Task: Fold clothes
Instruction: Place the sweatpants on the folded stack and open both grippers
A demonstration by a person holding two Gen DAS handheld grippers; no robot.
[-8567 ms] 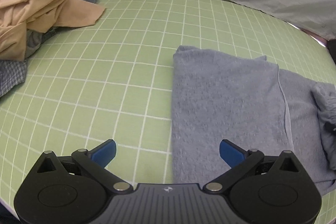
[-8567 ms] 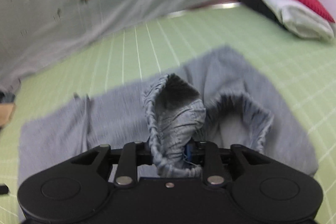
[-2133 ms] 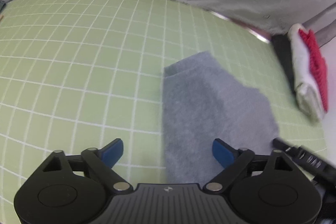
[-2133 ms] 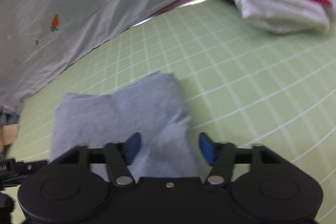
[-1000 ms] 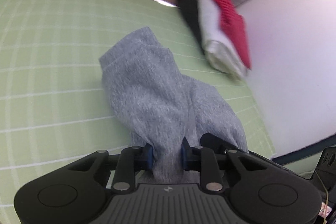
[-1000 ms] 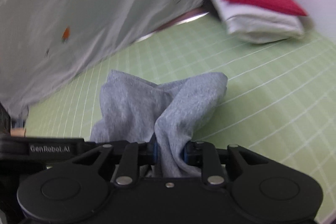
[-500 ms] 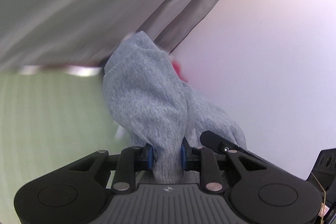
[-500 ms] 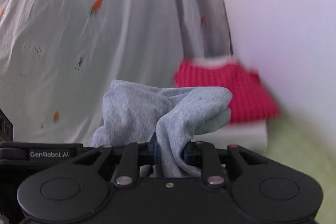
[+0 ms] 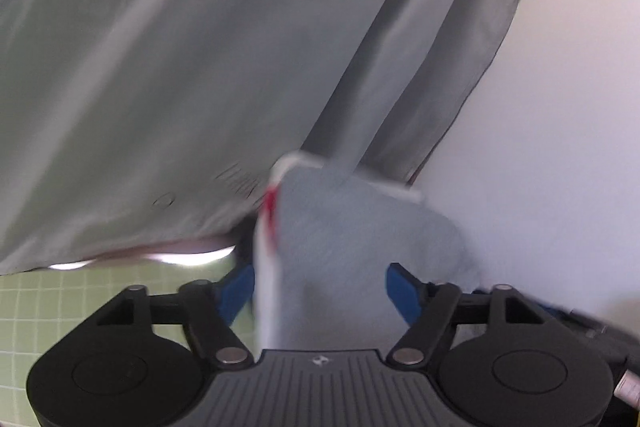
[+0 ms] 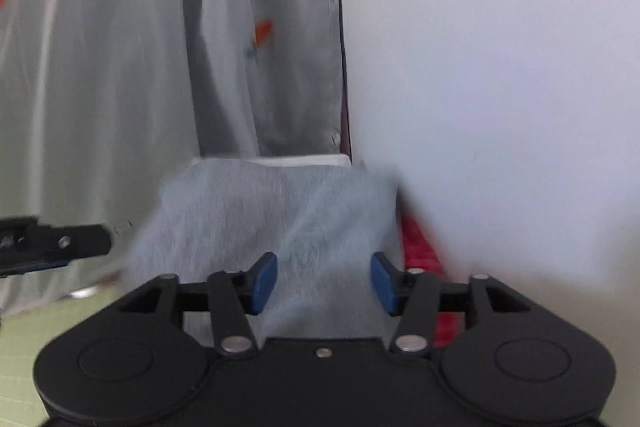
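Note:
The folded grey garment (image 9: 360,239) lies on top of the stack of folded clothes, whose white (image 9: 266,291) and red (image 10: 418,247) edges show beside it. It also shows in the right wrist view (image 10: 272,219). My left gripper (image 9: 320,287) is open, its blue pads either side of the garment's near edge. My right gripper (image 10: 324,283) is open too, over the garment's near edge. Both views are blurred.
A grey printed curtain (image 9: 160,67) hangs behind the stack and a white wall (image 10: 500,87) stands to its right. The green grid mat (image 9: 48,307) shows at lower left. The left gripper's body (image 10: 48,239) is at the right wrist view's left edge.
Both grippers were shut on the grey garment and carried it off the mat to the stack at the wall. Now both have opened and the garment rests on the stack.

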